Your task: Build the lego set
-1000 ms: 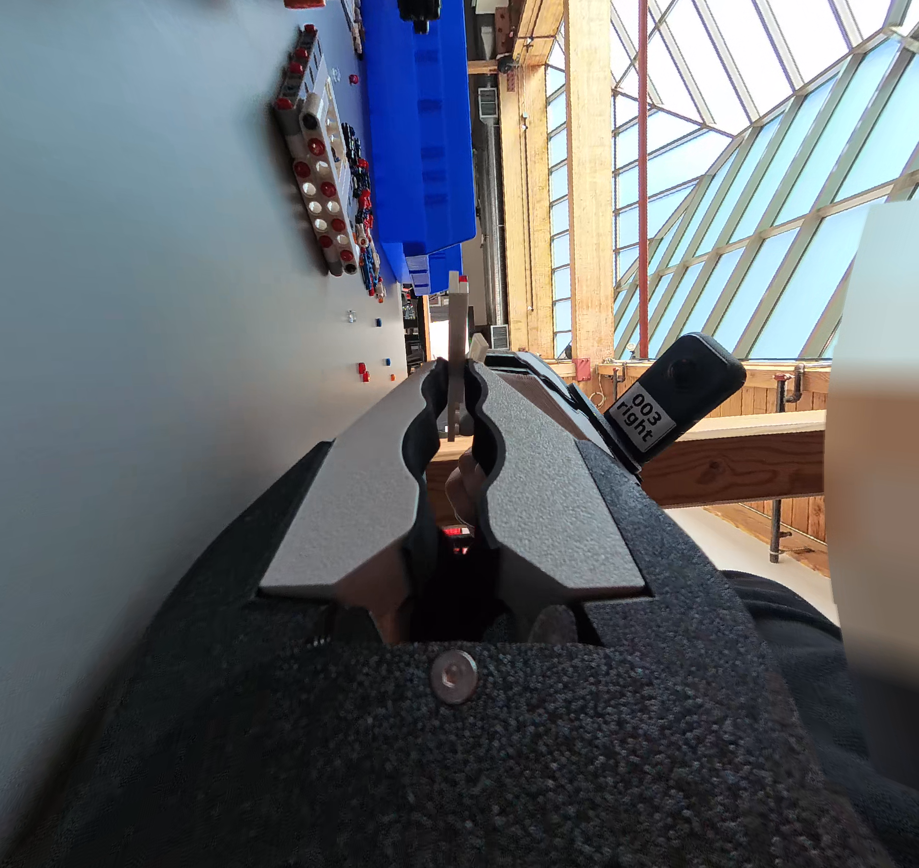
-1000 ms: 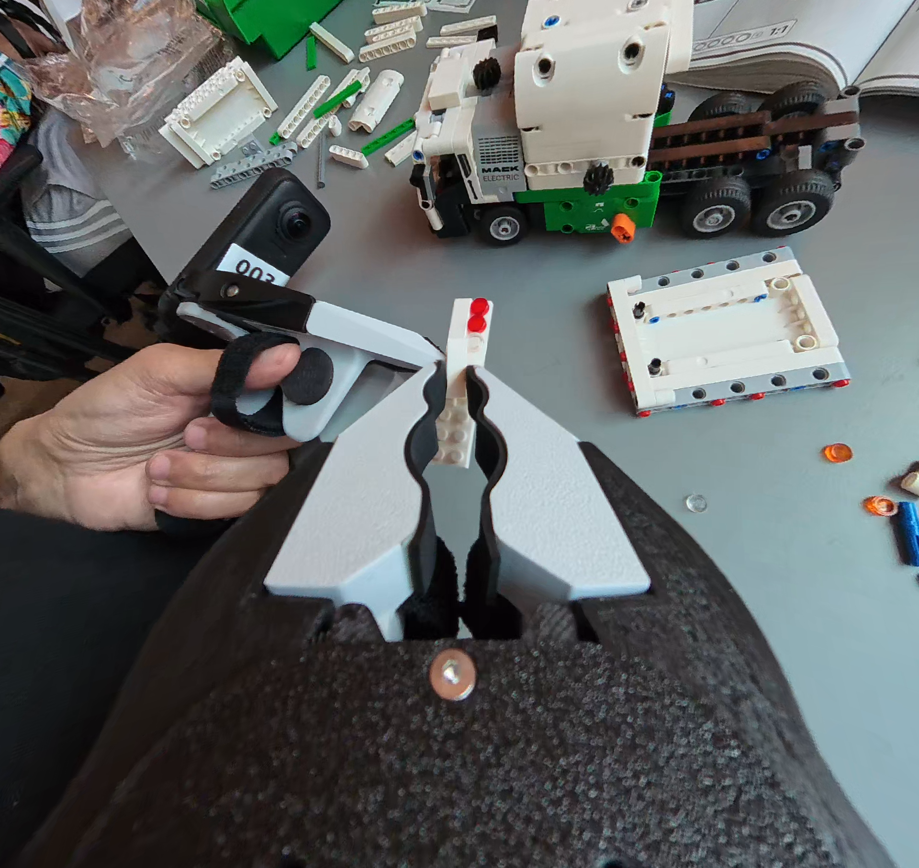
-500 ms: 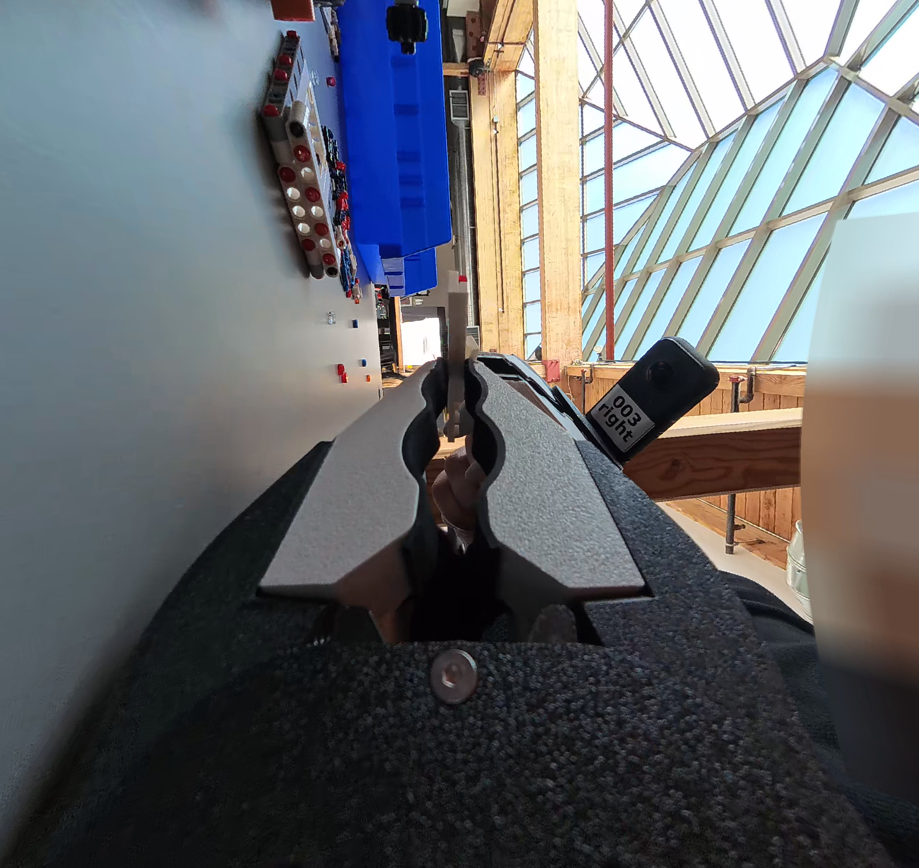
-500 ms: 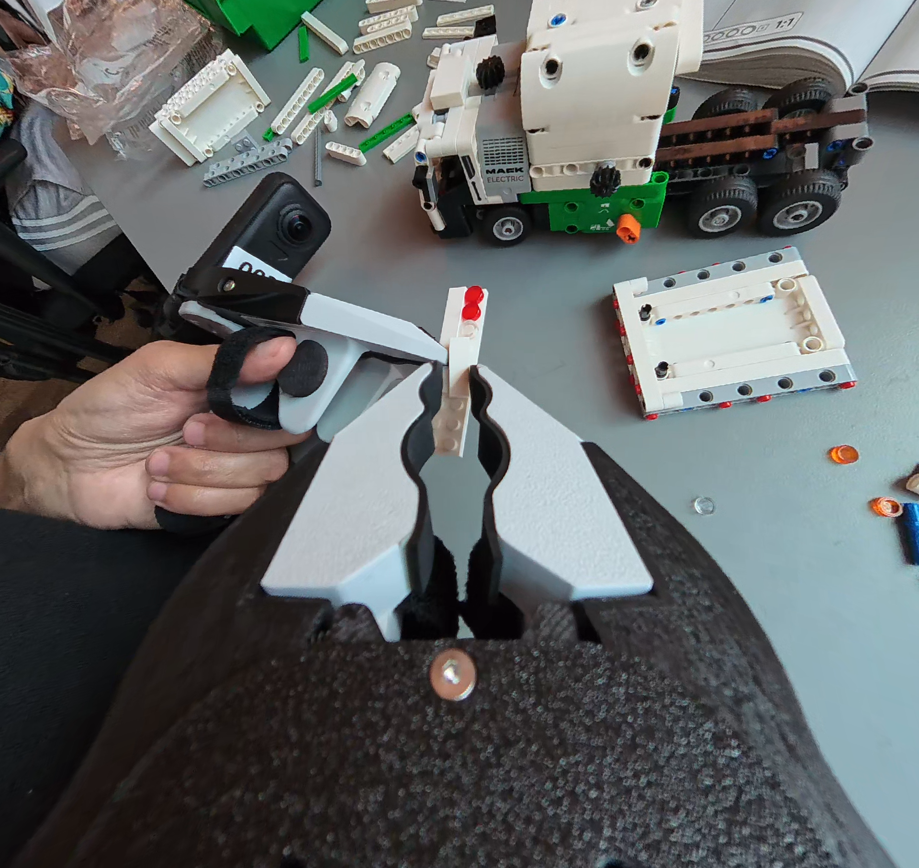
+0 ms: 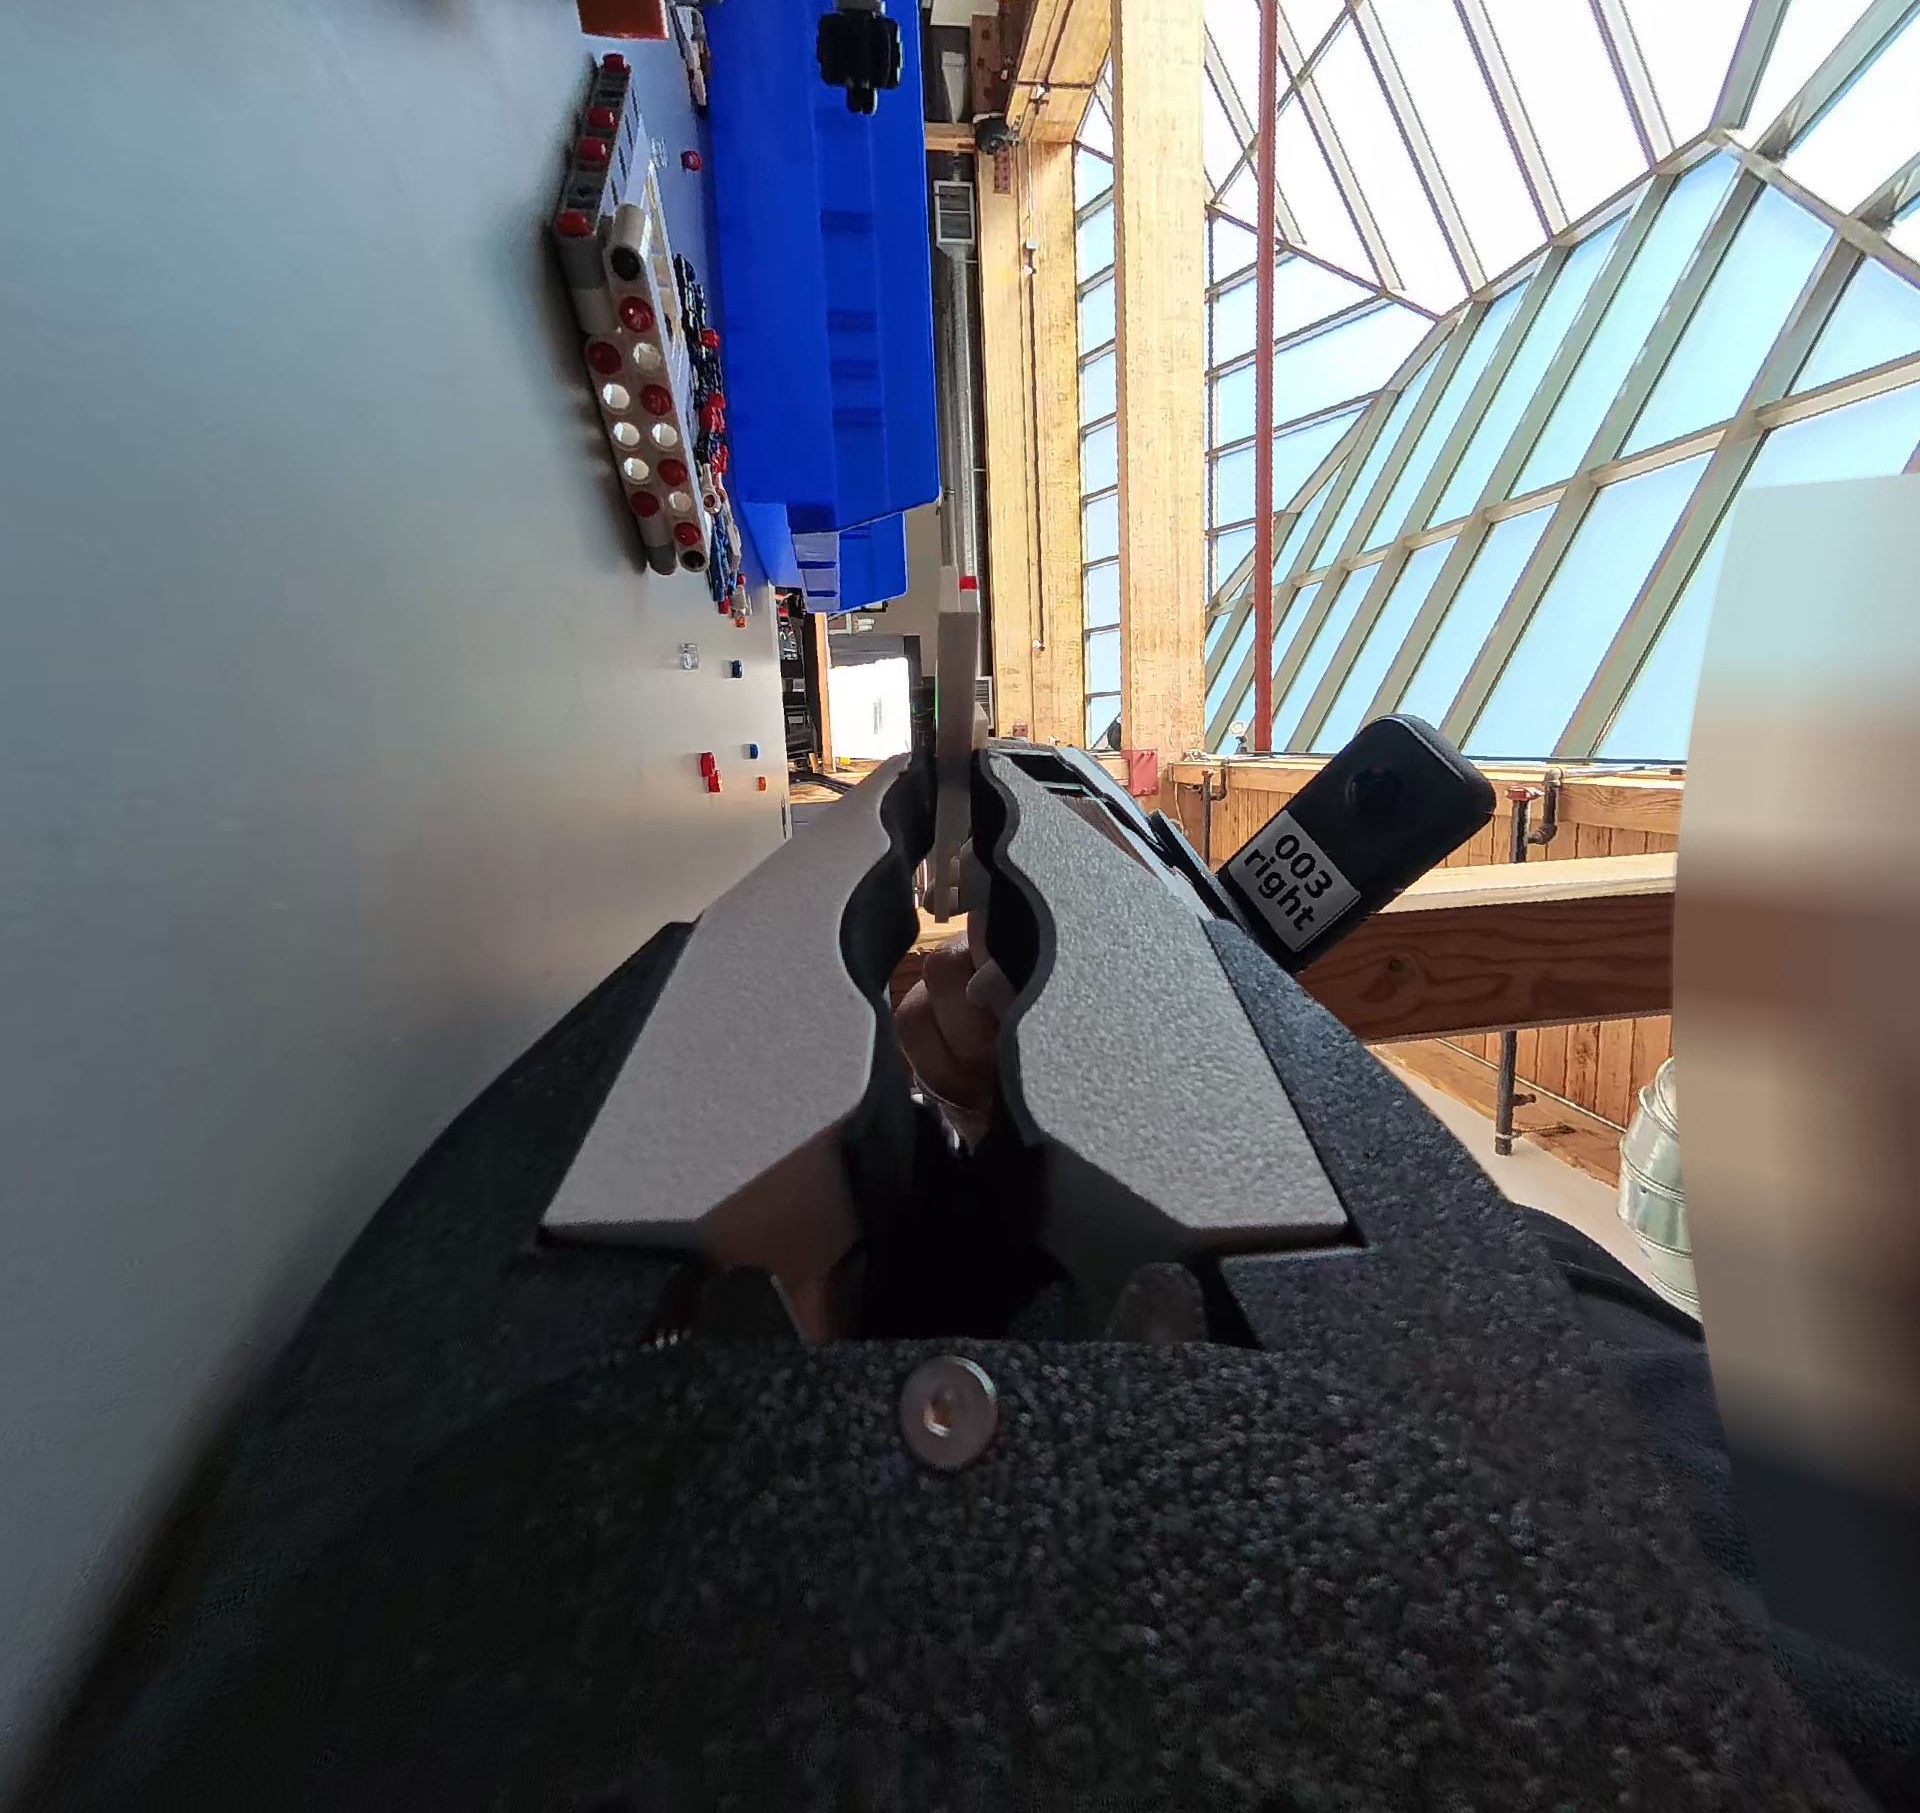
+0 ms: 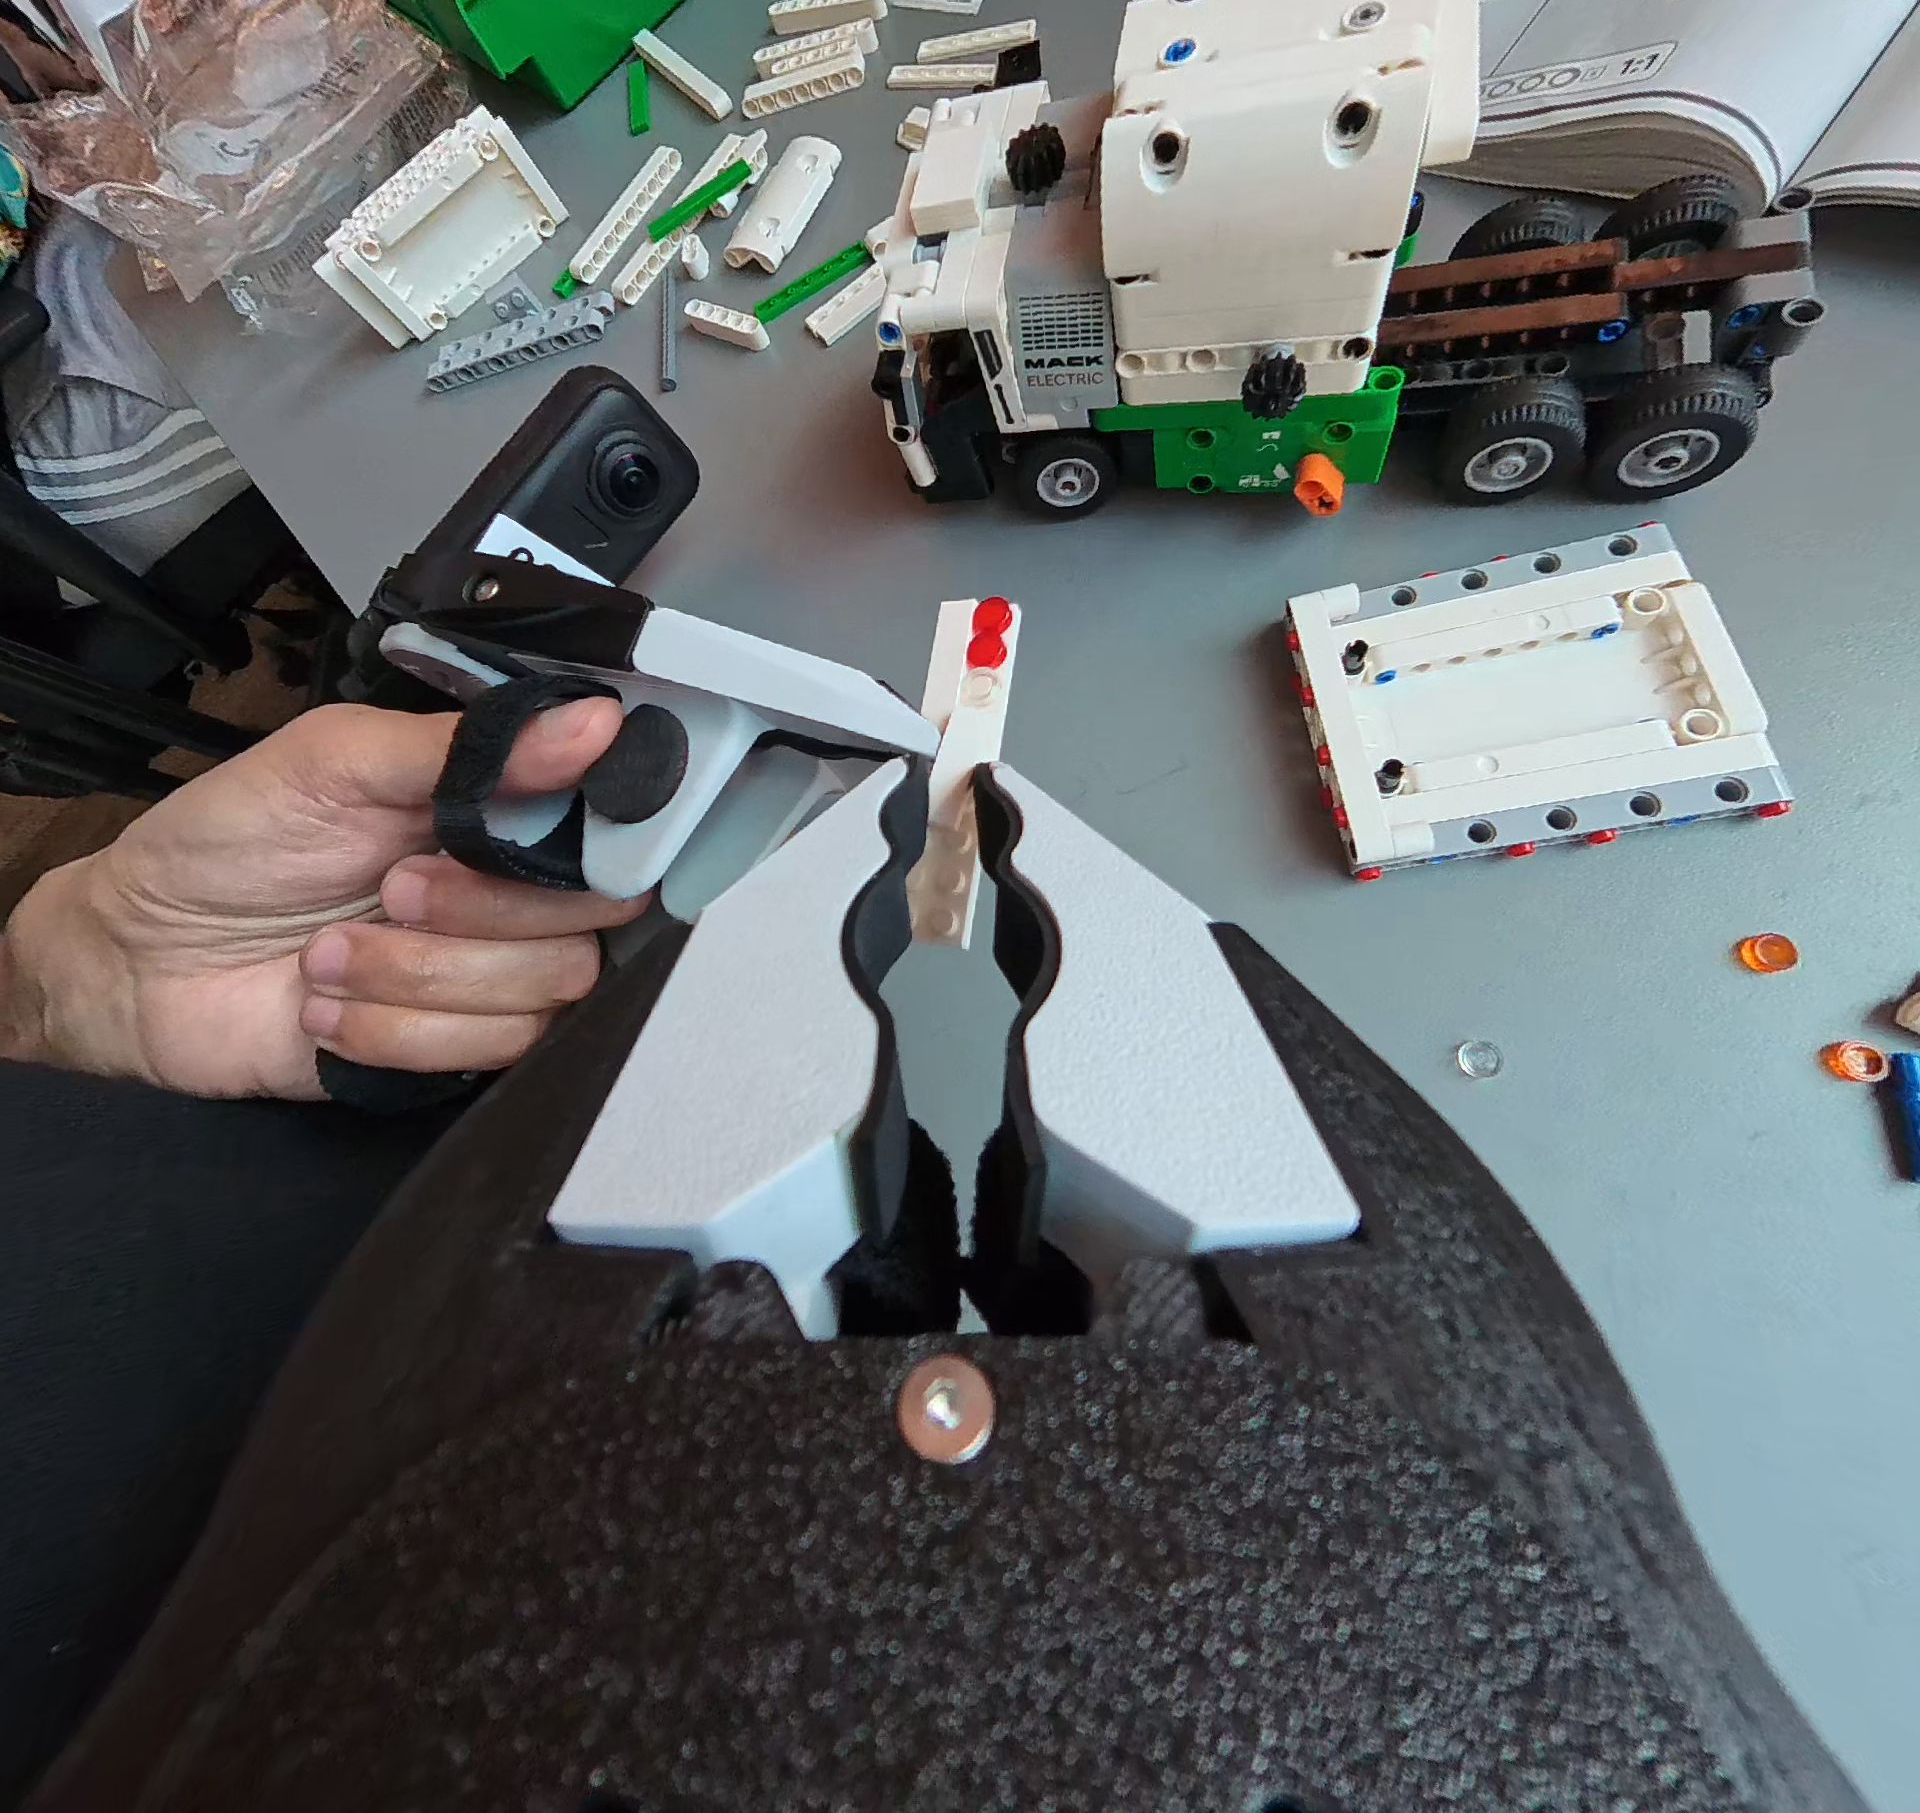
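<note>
**Both claws pinch 1 white plate**

Your right claw [image 6: 951, 776] is nearly closed on a long white brick plate [image 6: 961, 787], pads pressing both its sides, with 2 red studs [image 6: 989, 629] at its far end. Your left claw [image 5: 951, 776] grips the same plate [image 5: 954, 714] edge-on, almost closed, and its tip meets the plate from the left in the right wrist view. Your left hand [image 6: 312, 890] holds that tool. Beyond on the grey tabletop [image 6: 1143, 620] stand a white-and-green toy truck [image 6: 1195, 309] and a white studded panel [image 6: 1527, 703].
</note>
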`<state>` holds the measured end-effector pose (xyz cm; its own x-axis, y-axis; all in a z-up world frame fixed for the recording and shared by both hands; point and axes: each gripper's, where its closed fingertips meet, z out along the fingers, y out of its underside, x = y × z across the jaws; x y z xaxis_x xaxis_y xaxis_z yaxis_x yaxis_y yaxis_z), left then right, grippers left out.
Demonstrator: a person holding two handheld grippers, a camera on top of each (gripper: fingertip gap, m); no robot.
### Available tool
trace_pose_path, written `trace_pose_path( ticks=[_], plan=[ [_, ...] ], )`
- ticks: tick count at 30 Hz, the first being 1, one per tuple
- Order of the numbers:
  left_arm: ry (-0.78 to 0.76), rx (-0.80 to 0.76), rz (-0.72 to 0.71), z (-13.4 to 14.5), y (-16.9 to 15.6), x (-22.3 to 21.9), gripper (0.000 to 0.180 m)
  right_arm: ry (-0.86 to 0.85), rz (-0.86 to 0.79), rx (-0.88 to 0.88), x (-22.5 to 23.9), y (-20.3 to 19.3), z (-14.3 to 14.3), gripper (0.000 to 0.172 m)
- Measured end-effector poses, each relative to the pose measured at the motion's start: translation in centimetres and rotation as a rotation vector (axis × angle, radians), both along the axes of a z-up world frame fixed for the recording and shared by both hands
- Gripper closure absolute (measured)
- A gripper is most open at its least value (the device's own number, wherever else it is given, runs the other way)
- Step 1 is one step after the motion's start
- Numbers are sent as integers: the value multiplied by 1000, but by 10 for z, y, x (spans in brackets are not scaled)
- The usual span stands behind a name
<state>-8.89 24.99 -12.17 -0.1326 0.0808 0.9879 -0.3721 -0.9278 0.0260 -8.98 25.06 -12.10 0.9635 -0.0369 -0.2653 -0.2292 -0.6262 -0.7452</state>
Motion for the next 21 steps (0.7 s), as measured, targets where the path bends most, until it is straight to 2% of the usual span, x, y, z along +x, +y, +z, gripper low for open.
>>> trace_pose_path(
  ticks=[16,21],
  plan=[
    [-23,-8,-5,4,0,-3,175,5,8,4,0,-1,3,163],
    [-33,-21,-8,6,0,-4,176,76,1,58,1,-2,16,162]
  ],
)
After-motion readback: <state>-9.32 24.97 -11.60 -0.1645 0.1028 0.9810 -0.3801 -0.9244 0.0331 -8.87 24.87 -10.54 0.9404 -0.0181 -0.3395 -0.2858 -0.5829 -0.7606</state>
